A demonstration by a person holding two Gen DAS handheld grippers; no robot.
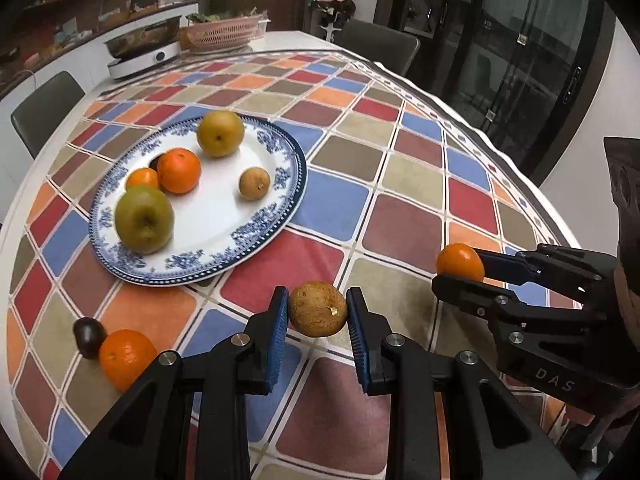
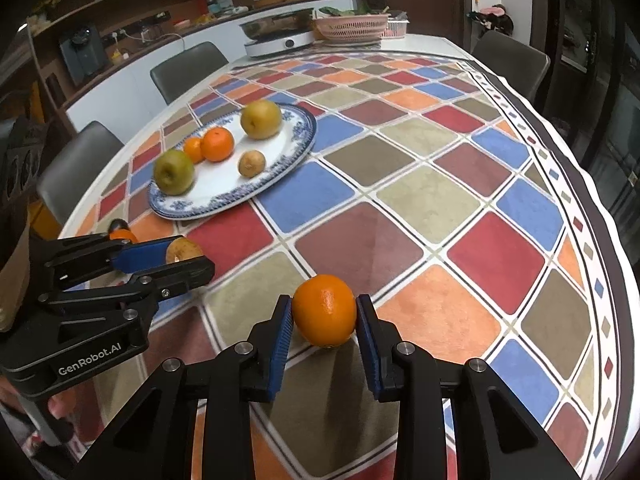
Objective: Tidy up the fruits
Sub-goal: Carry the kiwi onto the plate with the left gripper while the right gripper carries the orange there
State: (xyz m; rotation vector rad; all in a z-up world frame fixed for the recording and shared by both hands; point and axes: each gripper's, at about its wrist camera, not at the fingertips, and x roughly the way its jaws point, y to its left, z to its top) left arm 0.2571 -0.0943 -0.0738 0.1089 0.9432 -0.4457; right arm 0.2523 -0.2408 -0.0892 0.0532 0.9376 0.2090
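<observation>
My left gripper (image 1: 318, 312) is shut on a brown round fruit (image 1: 318, 309), held above the checked tablecloth; it also shows in the right wrist view (image 2: 182, 252). My right gripper (image 2: 324, 314) is shut on an orange (image 2: 325, 309), seen in the left wrist view (image 1: 460, 262) at the right. A blue-and-white plate (image 1: 276, 216) ahead to the left holds two green pears (image 1: 144, 218), two oranges (image 1: 179, 170) and a small brown fruit (image 1: 255, 183). Another orange (image 1: 125, 357) and a dark fruit (image 1: 89, 337) lie on the cloth at the near left.
A cooker with a pan (image 2: 280, 32) and a pink basket (image 2: 352, 26) stand at the table's far end. Grey chairs (image 2: 188, 68) line the left side and far right. The table edge (image 2: 616, 240) curves along the right.
</observation>
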